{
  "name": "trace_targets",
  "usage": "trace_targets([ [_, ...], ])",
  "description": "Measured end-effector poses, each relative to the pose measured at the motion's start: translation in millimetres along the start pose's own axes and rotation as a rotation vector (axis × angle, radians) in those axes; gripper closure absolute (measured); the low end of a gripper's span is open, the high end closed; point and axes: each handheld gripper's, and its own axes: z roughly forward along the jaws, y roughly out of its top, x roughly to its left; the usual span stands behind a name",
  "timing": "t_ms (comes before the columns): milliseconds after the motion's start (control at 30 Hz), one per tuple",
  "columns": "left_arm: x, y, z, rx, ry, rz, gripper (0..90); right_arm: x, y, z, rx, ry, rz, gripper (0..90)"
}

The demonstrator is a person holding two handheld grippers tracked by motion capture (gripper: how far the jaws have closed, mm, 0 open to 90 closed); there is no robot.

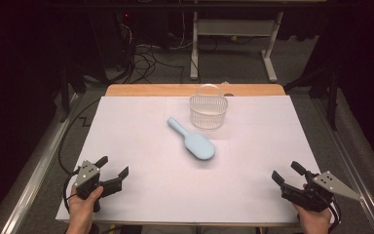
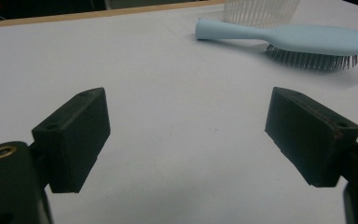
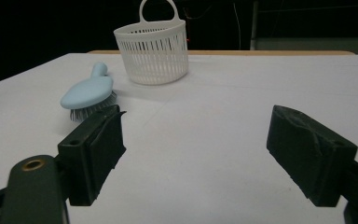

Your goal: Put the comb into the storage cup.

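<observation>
A light blue hairbrush (image 1: 193,139) lies bristles down in the middle of the white table cover (image 1: 141,117), its handle pointing back left; it also appears at the hairbrush (image 2: 289,39) and hairbrush (image 3: 87,93). Just behind it stands a white slatted basket (image 1: 208,111) with a hoop handle, seen again as the basket (image 3: 152,49). My left gripper (image 1: 112,167) rests open near the front left corner, held by a hand, nothing between its jaws. At the front right my right gripper (image 1: 287,171) is open too and empty. Both point toward the brush from well short of it.
A wooden table edge (image 1: 195,89) shows behind the white cover. Beyond it are a desk frame (image 1: 233,44) and loose cables (image 1: 146,58) on the grey floor. A metal rail (image 1: 29,175) runs along the left side.
</observation>
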Motion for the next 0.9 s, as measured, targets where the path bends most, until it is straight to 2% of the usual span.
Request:
trace_targets([
  [333, -0.9, 1.6, -1.8, -0.016, -0.02, -0.018, 15.1, 3.9, 0.6, -1.1, 0.003, -0.014, -0.012, 19.3],
  [467, -4.0, 3.9, -3.0, -0.034, -0.034, -0.006, 16.0, 2.8, 0.3, -1.7, 0.0, -0.022, -0.005, 19.4],
  [800, -10.8, 9.6, 2.5, -0.027, -0.051, -0.006, 15.9, 2.6, -0.3, -1.4, 0.001, -0.015, -0.01, 19.5],
  [900, -12.2, 11.6, 4.4, -0.025, -0.068, 0.0, 15.9, 2.7, -0.2, -1.3, 0.001, -0.013, -0.012, 19.6],
])
